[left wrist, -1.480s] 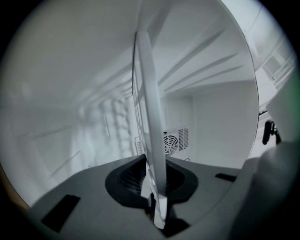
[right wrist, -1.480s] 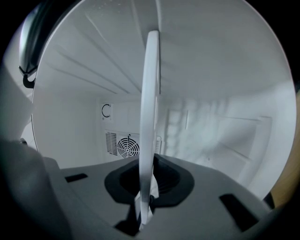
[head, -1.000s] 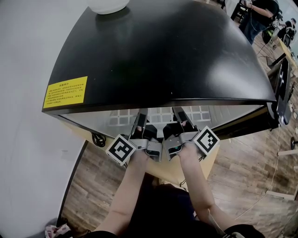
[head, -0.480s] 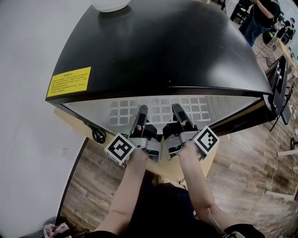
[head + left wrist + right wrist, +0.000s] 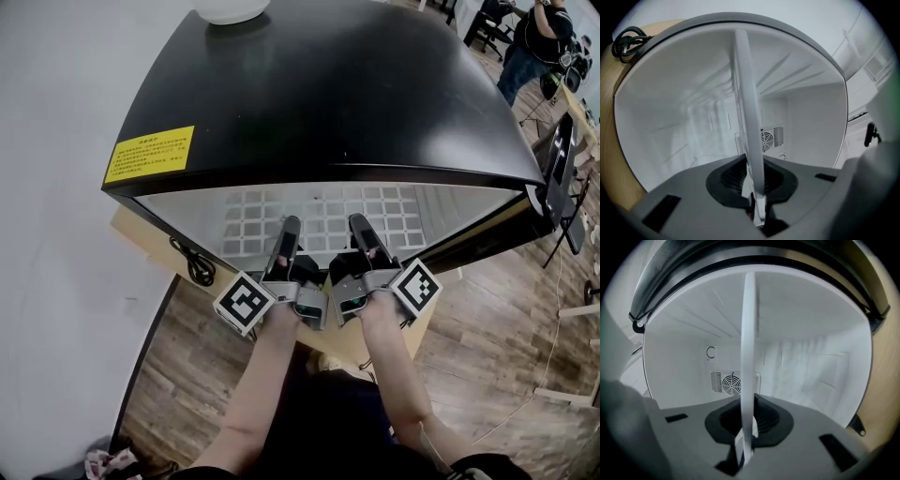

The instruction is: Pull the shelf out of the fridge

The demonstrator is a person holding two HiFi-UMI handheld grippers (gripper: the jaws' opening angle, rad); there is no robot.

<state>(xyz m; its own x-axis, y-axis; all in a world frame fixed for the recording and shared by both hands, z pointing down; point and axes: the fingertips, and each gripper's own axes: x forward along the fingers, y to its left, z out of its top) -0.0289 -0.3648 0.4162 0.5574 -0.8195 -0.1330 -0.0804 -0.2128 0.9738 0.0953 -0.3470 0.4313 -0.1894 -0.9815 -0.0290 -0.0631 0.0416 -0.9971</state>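
A white grid shelf (image 5: 319, 214) sticks out from under the black fridge top (image 5: 319, 94) in the head view. My left gripper (image 5: 288, 227) and right gripper (image 5: 360, 225) lie side by side, both shut on the shelf's front edge. In the left gripper view the shelf (image 5: 746, 117) runs edge-on between the jaws of the left gripper (image 5: 757, 208), with the pads pressed on it. The right gripper view shows the same: the shelf (image 5: 748, 357) is clamped in the right gripper (image 5: 743, 446). Behind it lies the white fridge interior.
A yellow label (image 5: 148, 154) is stuck on the fridge top and a white round object (image 5: 230, 9) stands at its far edge. The open door (image 5: 562, 178) hangs at the right. A black cable (image 5: 192, 267) lies at the left. A fan vent (image 5: 731, 383) is in the back wall.
More of the white grid shelf shows in front of the fridge's top edge than a second ago. Both grippers keep their hold on its front edge.
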